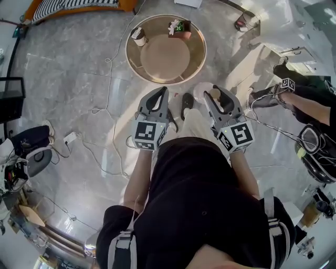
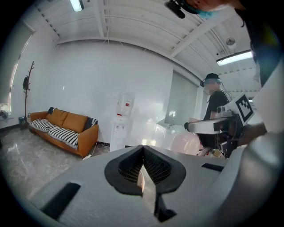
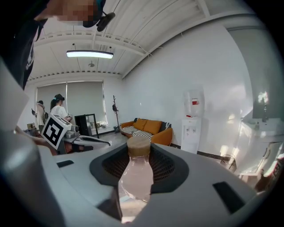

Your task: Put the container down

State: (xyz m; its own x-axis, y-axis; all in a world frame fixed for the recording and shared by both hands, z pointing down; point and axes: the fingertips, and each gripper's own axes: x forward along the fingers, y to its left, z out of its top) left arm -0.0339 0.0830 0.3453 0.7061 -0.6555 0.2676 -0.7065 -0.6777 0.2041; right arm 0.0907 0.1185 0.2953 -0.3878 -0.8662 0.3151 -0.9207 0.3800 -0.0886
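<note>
While your right claw (image 3: 138,154) clamps the cork-capped bottle (image 3: 136,179), left claw (image 2: 143,166) closed and empty, set it upright on the bare middle of the round desk (image 1: 165,59).

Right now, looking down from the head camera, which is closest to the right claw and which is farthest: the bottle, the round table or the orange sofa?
1. Bottle: held in the right claw itself.
2. Round table: on the floor ahead, a little to the left.
3. Orange sofa: far off at the top left edge.
</note>
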